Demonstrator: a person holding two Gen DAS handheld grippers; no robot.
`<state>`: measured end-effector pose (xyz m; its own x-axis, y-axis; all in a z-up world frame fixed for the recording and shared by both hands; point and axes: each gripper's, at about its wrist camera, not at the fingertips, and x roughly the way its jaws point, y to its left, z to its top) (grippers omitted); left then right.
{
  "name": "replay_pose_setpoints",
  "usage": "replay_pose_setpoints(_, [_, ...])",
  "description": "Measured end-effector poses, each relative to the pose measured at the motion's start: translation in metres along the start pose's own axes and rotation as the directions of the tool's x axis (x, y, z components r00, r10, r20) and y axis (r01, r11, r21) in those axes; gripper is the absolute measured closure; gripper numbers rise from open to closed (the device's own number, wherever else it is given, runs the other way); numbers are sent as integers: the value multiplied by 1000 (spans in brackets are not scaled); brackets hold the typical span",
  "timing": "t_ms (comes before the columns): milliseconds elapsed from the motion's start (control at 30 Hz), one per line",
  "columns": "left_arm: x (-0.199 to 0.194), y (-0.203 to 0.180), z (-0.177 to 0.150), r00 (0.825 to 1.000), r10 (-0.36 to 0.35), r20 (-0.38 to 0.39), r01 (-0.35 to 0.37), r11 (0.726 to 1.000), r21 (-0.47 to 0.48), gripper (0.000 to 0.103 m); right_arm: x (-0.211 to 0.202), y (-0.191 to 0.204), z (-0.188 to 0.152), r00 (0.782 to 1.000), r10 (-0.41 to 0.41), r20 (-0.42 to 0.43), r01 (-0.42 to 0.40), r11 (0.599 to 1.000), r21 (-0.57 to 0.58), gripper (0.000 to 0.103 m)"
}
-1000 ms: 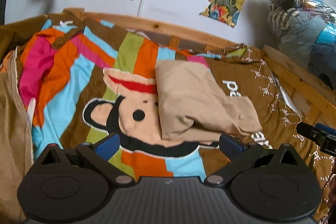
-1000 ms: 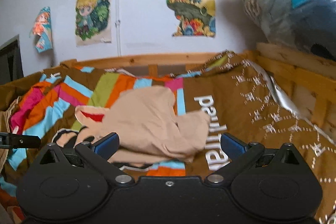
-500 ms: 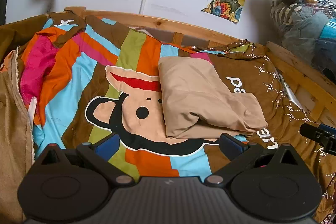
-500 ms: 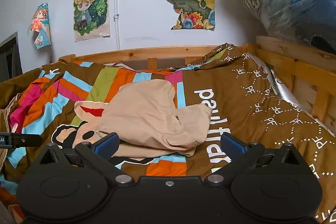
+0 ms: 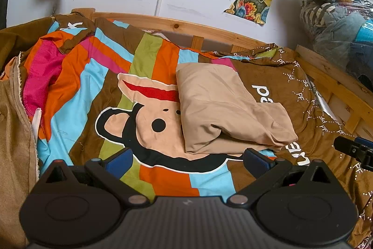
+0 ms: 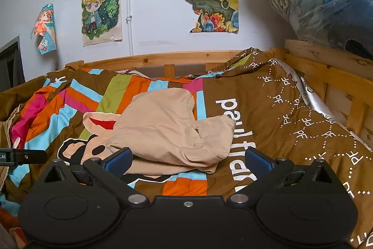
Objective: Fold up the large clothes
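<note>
Two grippers, both backed off and both empty: the left gripper (image 5: 186, 156) has its blue fingers (image 5: 119, 159) spread wide with nothing between them, and the right gripper (image 6: 187, 156) is just as wide open, holding nothing. Compare a second ago and the change is a pull-back and a lift; the views have risen and drawn away from the beige garment (image 5: 228, 113), while the garment itself has kept its shape. It lies folded into a compact bundle on the cartoon monkey bedspread (image 5: 144, 123), covering the right side of the monkey's face and reaching over to the white lettering on the brown panel. That reads to me like a release after the last fold, so this piece looks done or very nearly done, though one flap sits loose and puffed along the near edge. Hard to judge: what kind of garment it is, since the layers hide sleeves or legs, and its underside is out of sight. Only a dark tip of the right gripper pokes in at the edge of the left view. Left of the bedspread a tan cloth (image 5: 14, 132) is cut off by the frame, so I cannot tell whether it is another item waiting.
</note>
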<state>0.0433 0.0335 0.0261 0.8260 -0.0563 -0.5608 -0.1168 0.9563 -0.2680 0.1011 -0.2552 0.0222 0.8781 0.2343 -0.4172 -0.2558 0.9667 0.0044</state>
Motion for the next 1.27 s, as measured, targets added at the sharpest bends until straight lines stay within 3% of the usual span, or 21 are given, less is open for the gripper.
replay_pose_setpoints(667, [0,1,1,1000,-3,-5,3,1000,7,1,0,0,0,1000,-1,0,1,1000,1,1])
replay_pose_setpoints(933, [1,-4,4,998,66,-18,-65,996,63,1,0,1,0,1000,0,-2,0,1000,1,1])
replay_pose_setpoints(1267, [0,-2,5,998,64,-12,-63,996,68,1,0,3,-1,1000,1,-6,-1,1000,1,1])
